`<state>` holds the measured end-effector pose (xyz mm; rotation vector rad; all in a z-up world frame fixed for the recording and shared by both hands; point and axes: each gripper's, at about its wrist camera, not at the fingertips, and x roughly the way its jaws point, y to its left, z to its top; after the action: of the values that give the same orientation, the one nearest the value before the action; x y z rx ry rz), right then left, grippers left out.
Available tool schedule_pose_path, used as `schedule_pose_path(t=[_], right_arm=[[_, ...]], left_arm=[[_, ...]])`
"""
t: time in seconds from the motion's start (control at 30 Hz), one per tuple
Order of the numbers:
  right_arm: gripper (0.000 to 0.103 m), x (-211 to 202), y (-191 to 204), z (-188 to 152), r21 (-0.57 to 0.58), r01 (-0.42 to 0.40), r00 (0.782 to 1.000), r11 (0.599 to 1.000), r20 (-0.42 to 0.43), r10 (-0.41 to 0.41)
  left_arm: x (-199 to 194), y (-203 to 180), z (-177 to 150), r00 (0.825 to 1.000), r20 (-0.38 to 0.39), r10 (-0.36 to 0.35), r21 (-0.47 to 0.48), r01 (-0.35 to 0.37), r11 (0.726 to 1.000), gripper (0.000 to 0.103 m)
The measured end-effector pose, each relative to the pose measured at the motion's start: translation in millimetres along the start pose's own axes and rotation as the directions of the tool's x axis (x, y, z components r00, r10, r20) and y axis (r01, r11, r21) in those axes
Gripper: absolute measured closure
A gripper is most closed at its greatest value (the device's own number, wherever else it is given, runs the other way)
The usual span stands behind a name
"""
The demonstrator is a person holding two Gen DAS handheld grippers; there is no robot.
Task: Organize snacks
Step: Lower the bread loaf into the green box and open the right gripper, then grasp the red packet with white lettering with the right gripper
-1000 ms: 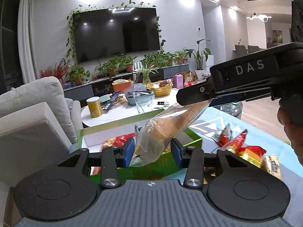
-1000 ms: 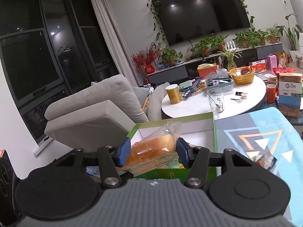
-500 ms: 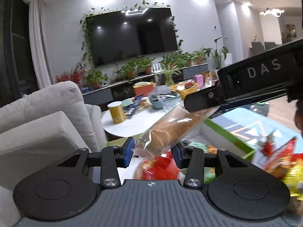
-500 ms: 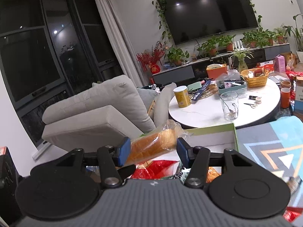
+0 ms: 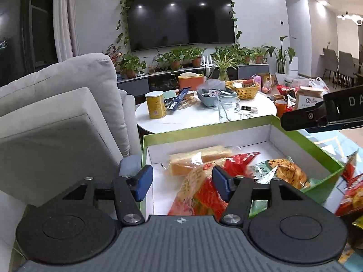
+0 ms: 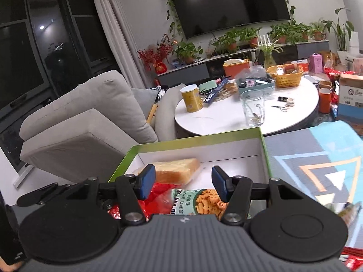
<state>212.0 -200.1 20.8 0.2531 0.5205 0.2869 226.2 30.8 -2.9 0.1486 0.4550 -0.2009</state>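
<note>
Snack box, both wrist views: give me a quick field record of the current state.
box: green-rimmed box, white inside, open top
bread: bagged bread lies flat near the far left corner
other contents: red packet, green cracker bag
left gripper: open, above the box, holds nothing
right gripper: open, above the box, holds nothing
outside box: more snack packets to its right

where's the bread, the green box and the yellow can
bread [image 6: 179, 171]: right wrist view, on the loaf's cut face
green box [image 5: 204, 128]: left wrist view, on its far rim
yellow can [image 5: 155, 105]: left wrist view, on its side wall
</note>
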Motion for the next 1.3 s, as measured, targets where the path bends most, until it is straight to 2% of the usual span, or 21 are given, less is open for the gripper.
schedule_pose_path(t=[0.43, 0.67, 0.97, 1.3], right_arm=[[0.047, -57.7, -24.7, -9.6, -0.008, 0.043, 0.999, 0.999, 0.005, -0.043], [0.047, -80.6, -53.2, -23.1, 0.028, 0.070, 0.997, 0.997, -0.011, -0.070], [0.046, -94.4, -88.1, -41.7, 0.090, 0.113, 0.993, 0.990, -0.036, -0.110], [0.046, -95.5, -115.5, -49.5, 0.150, 0.098, 0.995, 0.984, -0.048, -0.091]], left_arm=[[-58.7, -29.5, -12.2, 0.999, 0.010, -0.051, -0.020, 0.051, 0.999, 0.048], [-82.5, -49.8, -18.2, 0.995, 0.018, -0.100, -0.048, 0.101, 0.994, 0.042], [-88.6, -93.1, -29.6, 0.979, -0.027, -0.200, -0.004, 0.200, 0.980, 0.042], [-80.1, -142.4, -32.3, 0.962, -0.069, -0.264, 0.064, 0.268, 0.961, 0.042]])
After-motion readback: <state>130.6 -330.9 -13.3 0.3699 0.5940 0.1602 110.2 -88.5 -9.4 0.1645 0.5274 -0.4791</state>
